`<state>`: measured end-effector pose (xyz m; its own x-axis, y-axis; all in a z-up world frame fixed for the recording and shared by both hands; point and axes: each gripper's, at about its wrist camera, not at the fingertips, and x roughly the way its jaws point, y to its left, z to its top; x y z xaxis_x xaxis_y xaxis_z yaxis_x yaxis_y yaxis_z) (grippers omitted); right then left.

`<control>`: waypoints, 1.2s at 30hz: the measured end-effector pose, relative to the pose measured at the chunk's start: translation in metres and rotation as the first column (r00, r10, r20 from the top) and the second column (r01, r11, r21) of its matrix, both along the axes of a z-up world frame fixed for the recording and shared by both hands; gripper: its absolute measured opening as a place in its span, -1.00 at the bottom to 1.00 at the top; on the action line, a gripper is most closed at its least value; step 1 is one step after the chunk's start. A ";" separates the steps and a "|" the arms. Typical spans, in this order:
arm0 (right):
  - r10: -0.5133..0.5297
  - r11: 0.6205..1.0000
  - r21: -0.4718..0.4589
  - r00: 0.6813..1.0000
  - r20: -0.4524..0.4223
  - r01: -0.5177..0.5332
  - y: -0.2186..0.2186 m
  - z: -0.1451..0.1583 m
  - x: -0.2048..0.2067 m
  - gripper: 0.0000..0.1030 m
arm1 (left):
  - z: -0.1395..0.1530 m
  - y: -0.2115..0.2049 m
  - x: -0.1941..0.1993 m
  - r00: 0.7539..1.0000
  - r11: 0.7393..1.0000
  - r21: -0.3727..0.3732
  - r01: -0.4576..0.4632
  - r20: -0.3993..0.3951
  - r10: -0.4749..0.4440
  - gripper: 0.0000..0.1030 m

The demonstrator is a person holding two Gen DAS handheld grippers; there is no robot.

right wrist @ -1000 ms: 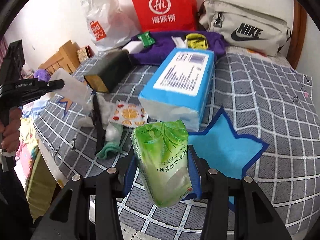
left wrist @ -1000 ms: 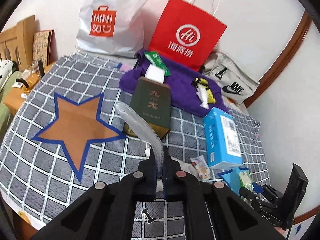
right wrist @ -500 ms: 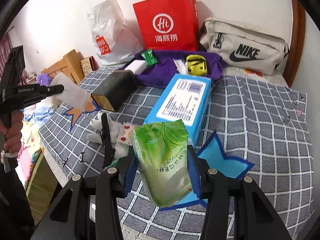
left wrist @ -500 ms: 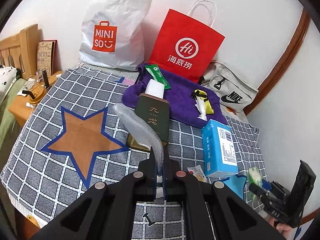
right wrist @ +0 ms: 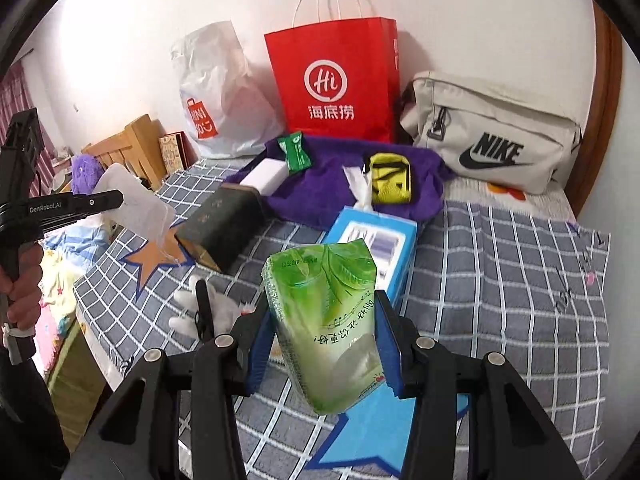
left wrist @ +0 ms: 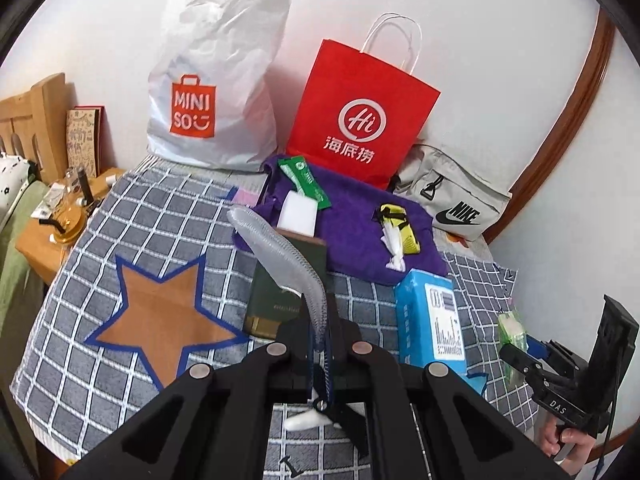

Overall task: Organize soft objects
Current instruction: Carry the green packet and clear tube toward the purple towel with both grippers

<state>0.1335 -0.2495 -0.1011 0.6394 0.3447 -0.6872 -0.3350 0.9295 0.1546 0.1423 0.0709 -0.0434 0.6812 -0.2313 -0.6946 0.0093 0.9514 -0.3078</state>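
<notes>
Both my grippers have risen off the bed: left gripper (left wrist: 320,344) clenched on a clear pouch (left wrist: 276,252), right gripper (right wrist: 324,344) grasping the green pack (right wrist: 328,320), lower centre, ready for sorting.

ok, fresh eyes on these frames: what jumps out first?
The bright red paper shopping bag standing against the white wall at the back of the bed grabs attention first, with the white plastic Miniso bag to its left. Up close, the right gripper is clamped on a green soft tissue pack above a blue star patch, and the left gripper pinches a clear plastic pouch.
</notes>
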 end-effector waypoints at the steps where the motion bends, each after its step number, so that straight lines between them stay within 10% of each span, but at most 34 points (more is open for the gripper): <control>1: 0.001 1.000 -0.004 1.000 0.004 -0.001 0.001 0.002 0.004 -0.11 | 0.001 -0.001 0.002 1.000 1.000 0.001 0.001 0.002 -0.001 -0.91; 36: -0.032 0.999 -0.005 0.999 0.024 0.032 0.009 0.018 0.164 -0.11 | 0.010 -0.019 0.126 0.994 0.994 0.043 0.097 0.038 -0.099 -0.91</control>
<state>0.2978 -0.2409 -0.0827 0.6664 0.3203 -0.6733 -0.3084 0.9406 0.1422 0.2684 0.0519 -0.0330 0.6839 -0.2702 -0.6777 0.1145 0.9571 -0.2660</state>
